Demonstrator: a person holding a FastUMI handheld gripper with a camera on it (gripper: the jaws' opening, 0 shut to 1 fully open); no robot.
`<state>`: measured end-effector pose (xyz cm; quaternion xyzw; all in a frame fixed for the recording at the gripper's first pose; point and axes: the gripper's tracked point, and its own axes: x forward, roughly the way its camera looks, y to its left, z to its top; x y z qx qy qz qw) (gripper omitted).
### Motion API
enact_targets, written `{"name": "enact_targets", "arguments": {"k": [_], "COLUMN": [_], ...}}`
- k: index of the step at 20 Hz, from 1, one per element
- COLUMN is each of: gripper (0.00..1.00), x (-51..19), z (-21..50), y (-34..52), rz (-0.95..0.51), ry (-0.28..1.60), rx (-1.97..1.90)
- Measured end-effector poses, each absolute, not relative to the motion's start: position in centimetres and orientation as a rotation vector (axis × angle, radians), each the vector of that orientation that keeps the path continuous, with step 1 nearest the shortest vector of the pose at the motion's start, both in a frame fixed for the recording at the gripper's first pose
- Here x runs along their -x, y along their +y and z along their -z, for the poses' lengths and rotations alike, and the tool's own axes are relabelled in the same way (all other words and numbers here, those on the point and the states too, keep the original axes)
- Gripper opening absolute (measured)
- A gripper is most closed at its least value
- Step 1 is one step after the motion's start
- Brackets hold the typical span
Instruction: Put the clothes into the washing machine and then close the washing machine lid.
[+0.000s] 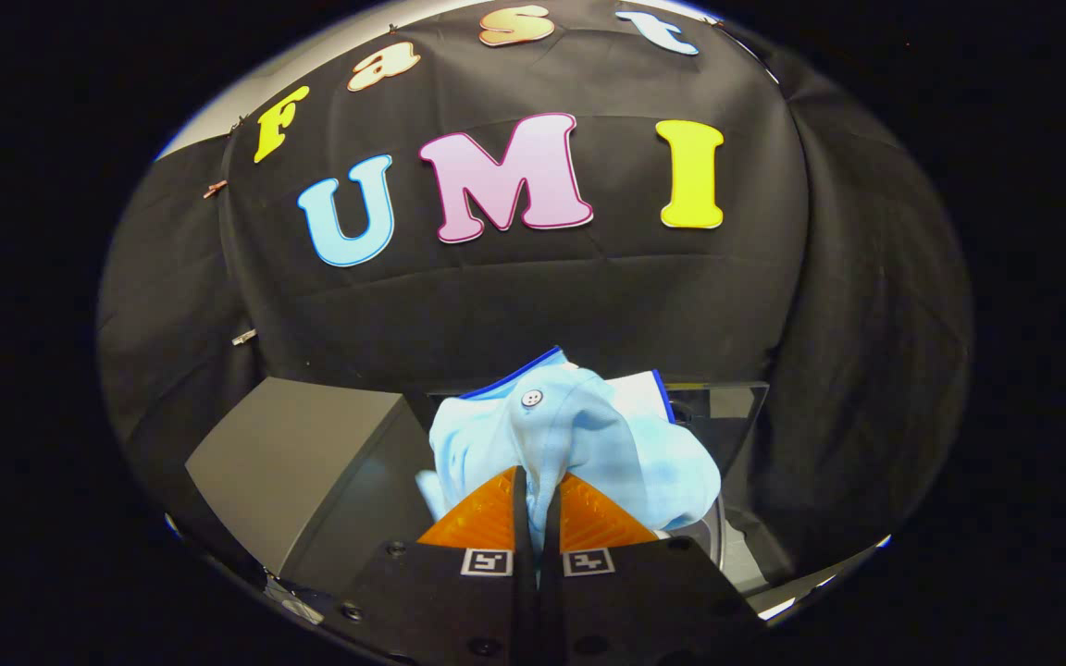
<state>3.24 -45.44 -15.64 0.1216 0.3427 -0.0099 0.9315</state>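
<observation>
The gripper has its fingers pinched tight on a fold of the light-blue shirt, soft, light and floppy, which bunches just ahead over the washing machine, so a thick fold holds best.

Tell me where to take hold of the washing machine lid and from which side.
The gripper is shut on the light blue shirt, so drop that first. The lid stands tilted open beside the shirt. Grip its raised free edge, coming from above, jaws straddling the thin panel.
</observation>
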Motion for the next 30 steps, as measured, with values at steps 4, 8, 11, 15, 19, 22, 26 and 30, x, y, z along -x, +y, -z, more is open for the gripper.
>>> {"name": "enact_targets", "arguments": {"k": [4, 8, 11, 15, 19, 22, 26, 30], "gripper": [0.05, 0.05, 0.05, 0.05, 0.05, 0.05, 0.05, 0.05], "x": [-3.5, -2.6, -1.6, 0.0, 1.3, 2.5, 3.4, 3.4], "z": [17.7, 21.1, 24.3, 28.8, 33.4, 37.0, 41.0, 42.3], "y": [-46.8, -47.6, -47.3, -47.1, -47.0, -47.1, -46.2, -45.1], "rz": [0.036, 0.054, 0.055, 0.075, 0.082, 0.093, 0.088, 0.086], "ry": [0.710, 0.772, 0.835, 0.924, 0.992, 1.043, 1.097, 1.134], "rx": [-0.200, -0.213, -0.221, -0.225, -0.199, -0.174, -0.154, -0.133]}}
